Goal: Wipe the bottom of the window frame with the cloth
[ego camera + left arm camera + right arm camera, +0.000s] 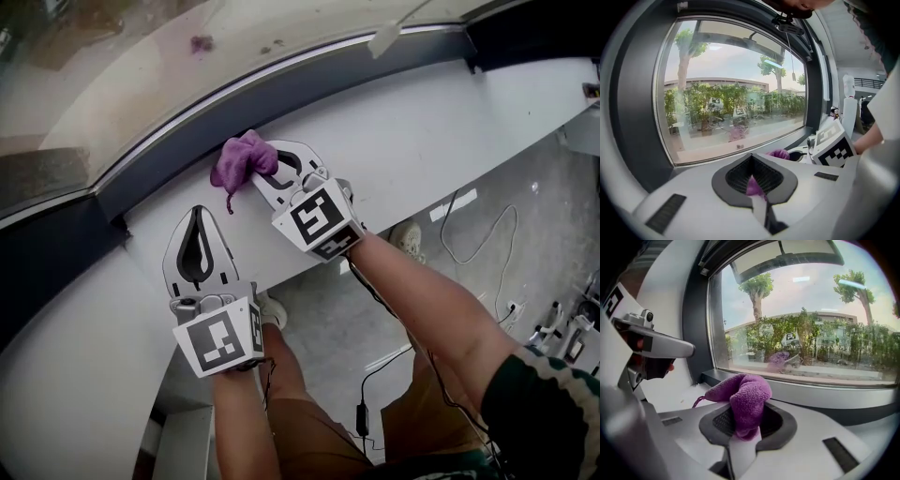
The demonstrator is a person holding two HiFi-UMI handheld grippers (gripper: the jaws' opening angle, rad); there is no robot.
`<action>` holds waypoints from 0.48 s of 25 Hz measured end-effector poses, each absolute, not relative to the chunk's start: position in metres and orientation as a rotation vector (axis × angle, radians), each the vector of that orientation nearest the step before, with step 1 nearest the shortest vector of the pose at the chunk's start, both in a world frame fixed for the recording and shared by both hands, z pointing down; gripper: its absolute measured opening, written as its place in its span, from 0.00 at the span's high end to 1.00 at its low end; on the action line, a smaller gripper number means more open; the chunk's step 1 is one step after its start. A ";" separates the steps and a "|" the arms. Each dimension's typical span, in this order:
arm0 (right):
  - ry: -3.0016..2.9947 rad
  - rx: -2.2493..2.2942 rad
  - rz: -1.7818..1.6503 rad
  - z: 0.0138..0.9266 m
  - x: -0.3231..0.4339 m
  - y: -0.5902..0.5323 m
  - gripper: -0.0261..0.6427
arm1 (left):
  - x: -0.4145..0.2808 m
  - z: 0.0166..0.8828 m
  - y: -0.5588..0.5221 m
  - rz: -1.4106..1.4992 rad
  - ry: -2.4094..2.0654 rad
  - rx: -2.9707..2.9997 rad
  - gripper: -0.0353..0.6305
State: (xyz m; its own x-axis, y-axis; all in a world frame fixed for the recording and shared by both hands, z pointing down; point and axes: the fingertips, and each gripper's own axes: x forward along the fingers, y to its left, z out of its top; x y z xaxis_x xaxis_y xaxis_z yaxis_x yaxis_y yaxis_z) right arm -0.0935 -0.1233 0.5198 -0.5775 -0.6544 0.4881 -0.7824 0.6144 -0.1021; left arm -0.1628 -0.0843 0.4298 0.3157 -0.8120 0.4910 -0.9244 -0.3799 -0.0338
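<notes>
A purple cloth (242, 161) is bunched in my right gripper (255, 165), which is shut on it. The cloth rests against the dark bottom strip of the window frame (309, 94), where it meets the white sill (422, 141). In the right gripper view the cloth (743, 397) bulges up from between the jaws, with the frame strip (825, 397) just beyond. My left gripper (199, 214) lies on the sill to the left and a little nearer, jaws together. The head view shows nothing in it. In the left gripper view the cloth (780, 153) and the right gripper's marker cube (832, 145) sit to the right.
The glass pane (141, 66) above the frame shows a purple reflection (202, 42). The sill's front edge runs diagonally below the grippers. Under it are the person's legs, a shoe (408, 239) and cables (478, 234) on the grey floor.
</notes>
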 end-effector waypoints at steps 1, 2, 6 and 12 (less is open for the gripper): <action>-2.431 1.153 0.430 0.520 -0.089 -0.124 0.83 | -0.160 0.430 -0.085 0.638 -1.570 2.337 0.94; -2.426 1.163 0.428 0.520 -0.085 -0.125 0.83 | -0.156 0.429 -0.086 0.637 -1.563 2.344 0.94; -2.406 1.191 0.427 0.519 -0.062 -0.128 0.83 | -0.135 0.427 -0.091 0.642 -1.537 2.367 0.94; -2.381 1.205 0.427 0.524 -0.033 -0.130 0.83 | -0.107 0.428 -0.096 0.644 -1.503 2.389 0.94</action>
State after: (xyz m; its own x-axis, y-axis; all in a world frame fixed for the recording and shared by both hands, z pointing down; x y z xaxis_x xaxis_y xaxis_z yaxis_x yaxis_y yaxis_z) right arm -0.0334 -0.1305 0.5243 -0.5267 -0.6812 0.5085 -0.8154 0.5738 -0.0759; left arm -0.1069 -0.0961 0.4280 0.3718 -0.7897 0.4880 -0.8982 -0.4388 -0.0259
